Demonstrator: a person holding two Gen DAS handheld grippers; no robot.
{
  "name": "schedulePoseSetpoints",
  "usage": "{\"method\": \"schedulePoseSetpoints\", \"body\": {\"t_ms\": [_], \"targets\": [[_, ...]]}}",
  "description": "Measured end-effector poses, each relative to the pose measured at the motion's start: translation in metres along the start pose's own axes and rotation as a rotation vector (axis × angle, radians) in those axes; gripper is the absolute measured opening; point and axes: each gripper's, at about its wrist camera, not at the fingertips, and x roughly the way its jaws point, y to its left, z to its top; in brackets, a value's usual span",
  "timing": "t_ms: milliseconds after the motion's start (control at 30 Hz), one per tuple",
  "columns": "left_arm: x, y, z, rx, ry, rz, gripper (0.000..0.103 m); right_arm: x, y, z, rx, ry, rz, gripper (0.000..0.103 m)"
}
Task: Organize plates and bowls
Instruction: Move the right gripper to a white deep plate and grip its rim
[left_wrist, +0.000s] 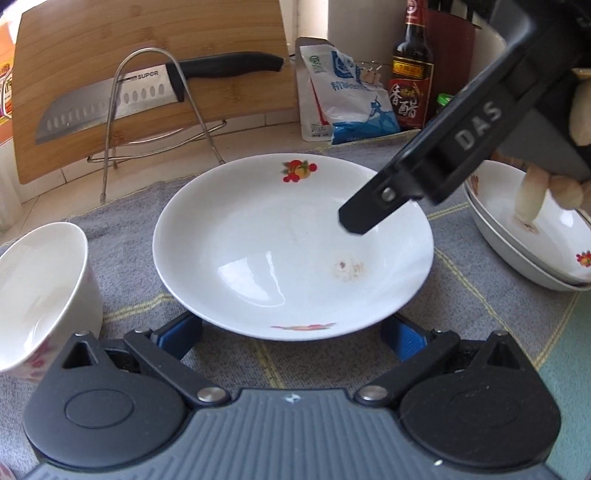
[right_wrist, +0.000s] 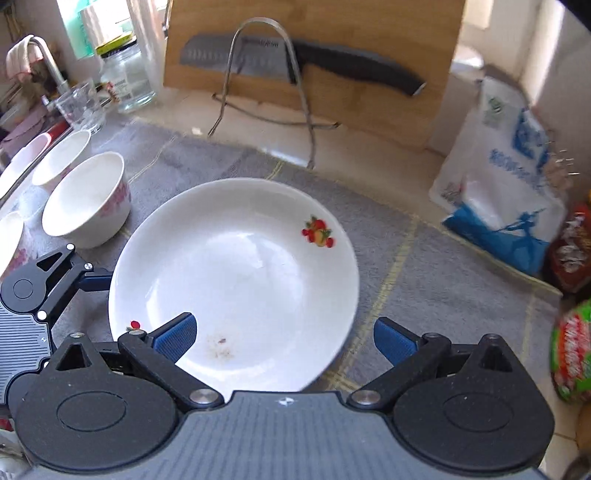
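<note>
Light: bright daylight, soft shadows
Glare: sheen on white plate (left_wrist: 291, 254)
Blur: right wrist view smeared at salt bag (right_wrist: 506, 192)
Distortion: strong fisheye bending at edges, cutting board (left_wrist: 147, 74) bowed

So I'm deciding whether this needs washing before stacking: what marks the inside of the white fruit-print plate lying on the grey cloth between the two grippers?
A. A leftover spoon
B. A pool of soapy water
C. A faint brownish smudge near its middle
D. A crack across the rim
C: the white fruit-print plate shows a small brownish smudge on its otherwise bare glossy inside, also seen from the right wrist view.
</note>
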Motion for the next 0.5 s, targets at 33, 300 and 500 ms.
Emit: {"method": "schedulePoseSetpoints", "body": {"t_ms": [33,300,500], "targets": [[0.000,0.000,0.000,-0.004,-0.001,0.002,0.103,0.006,-0.003,0.002,0.003,0.011,0.011,0.103],[-0.003,0.001,-0.006,0.000,-0.050,-0.003,0.103,0.035,-0.019,0.019,-0.011,0.067,0.099,0.103],[-0.001,0.000,-0.002,0.000,-0.027,0.000,0.103,0.044,-0.021,0.031,-0.039,0.069,0.143,0.103]]}}
